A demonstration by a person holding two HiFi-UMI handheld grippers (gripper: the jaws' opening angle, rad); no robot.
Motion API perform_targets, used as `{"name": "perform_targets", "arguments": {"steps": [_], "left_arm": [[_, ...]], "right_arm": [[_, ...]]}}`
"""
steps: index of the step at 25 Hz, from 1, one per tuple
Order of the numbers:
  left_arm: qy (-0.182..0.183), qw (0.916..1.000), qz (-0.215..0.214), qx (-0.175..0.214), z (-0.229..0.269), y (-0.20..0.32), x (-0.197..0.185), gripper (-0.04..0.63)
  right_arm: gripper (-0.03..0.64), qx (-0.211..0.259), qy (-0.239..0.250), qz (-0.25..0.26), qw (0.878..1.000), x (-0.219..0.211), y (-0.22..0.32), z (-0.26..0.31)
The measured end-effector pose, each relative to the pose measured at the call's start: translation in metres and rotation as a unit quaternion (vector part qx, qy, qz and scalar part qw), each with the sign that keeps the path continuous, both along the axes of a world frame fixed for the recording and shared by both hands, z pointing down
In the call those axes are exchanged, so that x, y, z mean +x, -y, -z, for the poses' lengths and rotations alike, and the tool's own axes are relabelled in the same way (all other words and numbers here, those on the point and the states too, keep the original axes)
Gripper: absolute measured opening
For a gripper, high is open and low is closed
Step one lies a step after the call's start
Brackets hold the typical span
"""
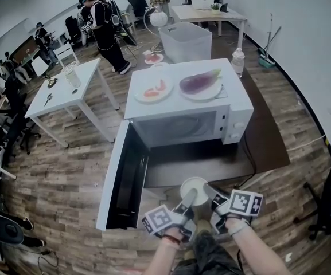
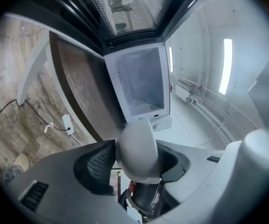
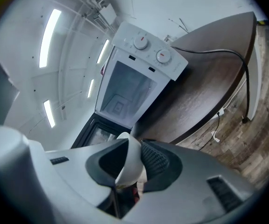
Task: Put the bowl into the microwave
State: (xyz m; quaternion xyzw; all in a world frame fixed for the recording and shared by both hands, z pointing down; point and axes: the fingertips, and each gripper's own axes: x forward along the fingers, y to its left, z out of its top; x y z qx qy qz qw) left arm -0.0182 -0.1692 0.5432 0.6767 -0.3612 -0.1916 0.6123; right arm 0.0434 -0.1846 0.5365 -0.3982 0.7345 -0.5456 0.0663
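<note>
left tongs [image 1: 187, 202]: I grip the bowl [image 1: 194, 188] rim | right tongs [image 1: 213, 199]: I grip its opposite rim | bowl: outside, before the open microwave [image 1: 179, 128], at the table [image 1: 211, 165] edge

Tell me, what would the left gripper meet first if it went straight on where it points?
Likely the open microwave, bowl leading into its cavity; nothing shows between, though depth is unclear.

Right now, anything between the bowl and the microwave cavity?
Nothing visible. The bowl, gripped by the left gripper and right gripper, faces the microwave. Its door is swung open to the left and the cavity looks empty. The plates on top are out of the path.
</note>
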Motion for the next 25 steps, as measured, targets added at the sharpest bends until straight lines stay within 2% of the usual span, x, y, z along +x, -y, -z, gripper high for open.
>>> {"name": "perform_targets", "arguments": {"steps": [5,8,9,14,19,22,25], "left_arm": [[0.026,0.9992,-0.022,0.021,0.002,0.02,0.004,0.285],[0.073,0.9951,-0.047,0.048,0.003,0.029,0.007,0.303],[0.091,0.9926,-0.057,0.057,0.003,0.031,0.008,0.325],[0.183,0.974,-0.091,0.098,0.0,0.047,0.01,0.331],[0.214,0.9601,-0.116,0.137,0.004,0.063,0.007,0.349],[0.236,0.9474,-0.142,0.163,0.006,0.067,0.008,0.368],[0.258,0.9381,-0.155,0.171,0.002,0.07,0.008,0.37]], "right_arm": [[0.084,-0.004,0.012,-0.019,1.0,0.001,0.024,-0.001],[0.083,-0.005,0.018,-0.03,0.999,0.001,0.037,0.0],[0.083,-0.005,0.017,-0.033,0.999,0.001,0.042,0.0],[0.083,0.004,0.012,-0.035,0.999,-0.002,0.062,0.002],[0.081,0.017,0.009,-0.026,0.999,-0.008,0.079,0.005],[0.081,0.021,0.012,-0.025,0.999,-0.009,0.087,0.006],[0.08,0.02,0.004,-0.022,1.0,-0.009,0.094,0.001]]}}
